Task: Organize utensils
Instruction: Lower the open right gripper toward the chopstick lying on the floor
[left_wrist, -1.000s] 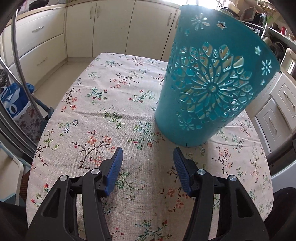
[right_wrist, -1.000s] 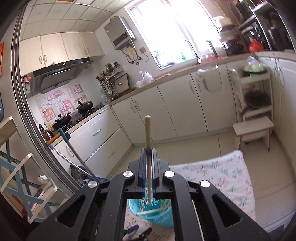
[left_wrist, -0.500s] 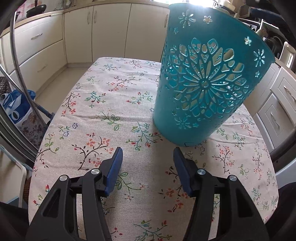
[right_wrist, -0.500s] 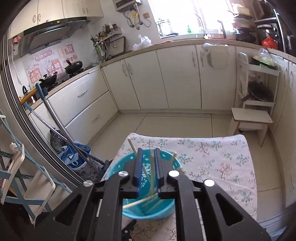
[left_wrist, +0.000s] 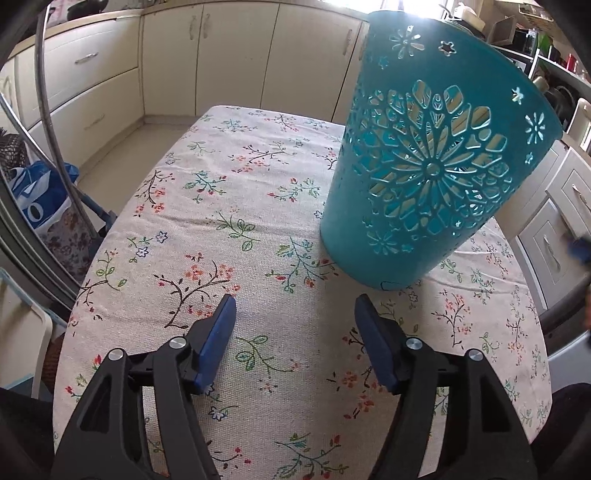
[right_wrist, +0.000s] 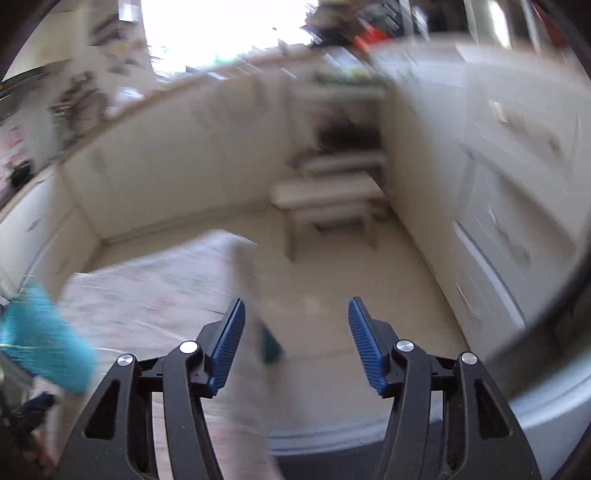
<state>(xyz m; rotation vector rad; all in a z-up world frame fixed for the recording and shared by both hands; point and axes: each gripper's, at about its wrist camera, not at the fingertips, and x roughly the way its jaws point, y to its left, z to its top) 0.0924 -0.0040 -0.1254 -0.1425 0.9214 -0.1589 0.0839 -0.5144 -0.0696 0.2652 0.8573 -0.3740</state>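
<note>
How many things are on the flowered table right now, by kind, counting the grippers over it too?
Teal cutout holder: 1
Pale sticks inside it, seen through the cutouts: several, not countable
Grippers, both open and empty: 2, the left gripper and the right gripper
Total counted: 3, plus the sticks

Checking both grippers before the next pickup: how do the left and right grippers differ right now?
The left gripper hangs over the flowered tablecloth, just short of the teal holder; the right gripper looks past the table's edge toward the floor. The left view is sharp; the right view is smeared by motion. Both stand open with nothing between their jaws, and both have just been opening.
</note>
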